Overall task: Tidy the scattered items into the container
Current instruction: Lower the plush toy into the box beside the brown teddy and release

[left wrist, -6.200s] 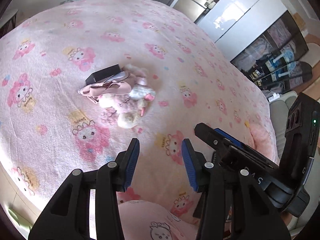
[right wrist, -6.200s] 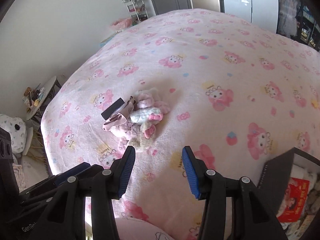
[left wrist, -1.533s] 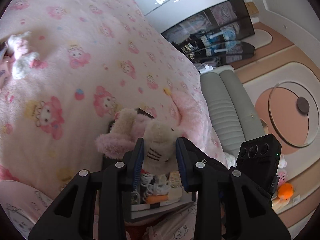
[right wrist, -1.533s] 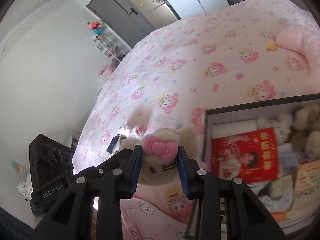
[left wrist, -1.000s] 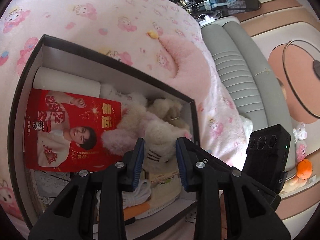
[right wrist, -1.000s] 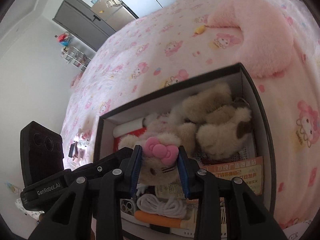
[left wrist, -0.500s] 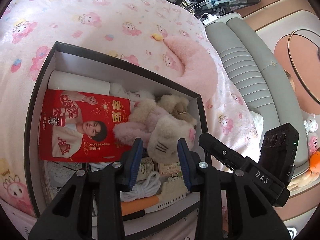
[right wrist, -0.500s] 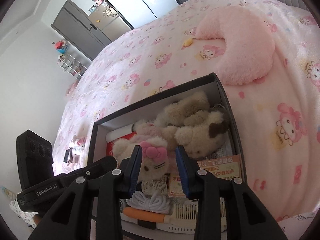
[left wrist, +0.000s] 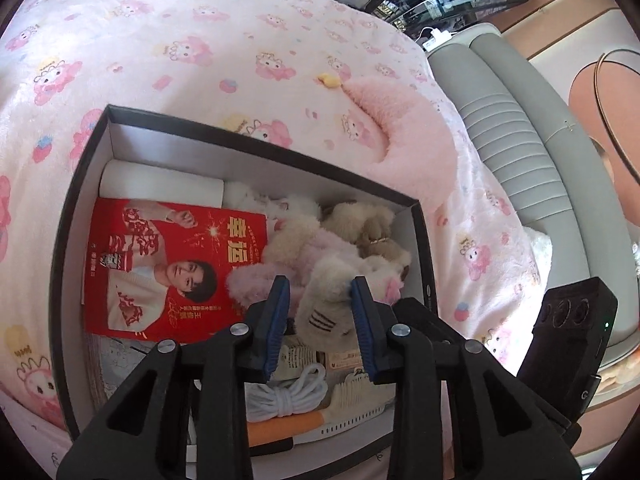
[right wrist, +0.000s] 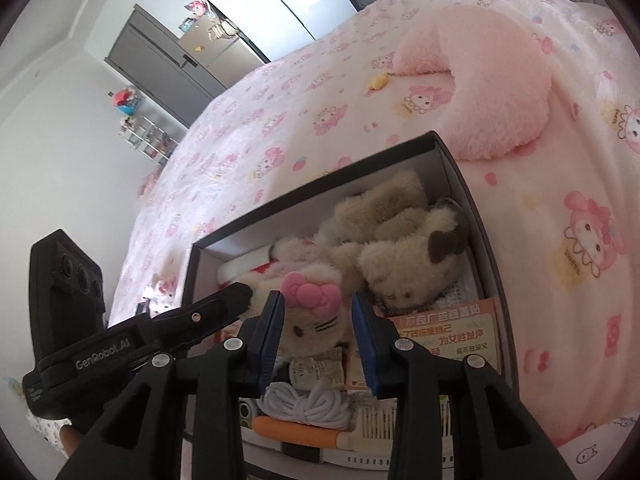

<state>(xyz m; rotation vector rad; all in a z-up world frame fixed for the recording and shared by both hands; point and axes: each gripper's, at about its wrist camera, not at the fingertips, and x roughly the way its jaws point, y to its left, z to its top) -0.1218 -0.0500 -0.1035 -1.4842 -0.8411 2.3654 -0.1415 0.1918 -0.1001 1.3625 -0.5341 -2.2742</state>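
Pink character-print bedding (left wrist: 208,52) covers the whole bed, with a crescent-shaped pink plush pillow (right wrist: 492,76) lying near the bed's edge, just beyond the container. That container, a dark open box (left wrist: 60,240), sits on the bed close to the same edge and is already well filled: a red printed packet (left wrist: 160,272) lies flat along one side, a white roll (left wrist: 160,186) rests against the far wall, beige plush bears (right wrist: 400,240) are bundled in the far corner, and a coil of white cord (right wrist: 308,402), an orange stick (right wrist: 296,426) and a cream comb (left wrist: 360,396) lie at the near end.

Over the box, each hand-held gripper carries one more soft toy. The left hand-held gripper (left wrist: 320,320) has a beige and pink plush (left wrist: 320,300) between its blue pads, and its jaws are closing on it. The right hand-held gripper (right wrist: 318,328) pinches a cream plush with a pink bow (right wrist: 312,312), pads pressed into its sides, low inside the box.

Judging by this, most of the tidying looks done; both toys are at the box and only need letting go. Far across the bed, in the right wrist view, a small cluster of items (right wrist: 160,292) remains on the bedding, so at least one more trip seems left.
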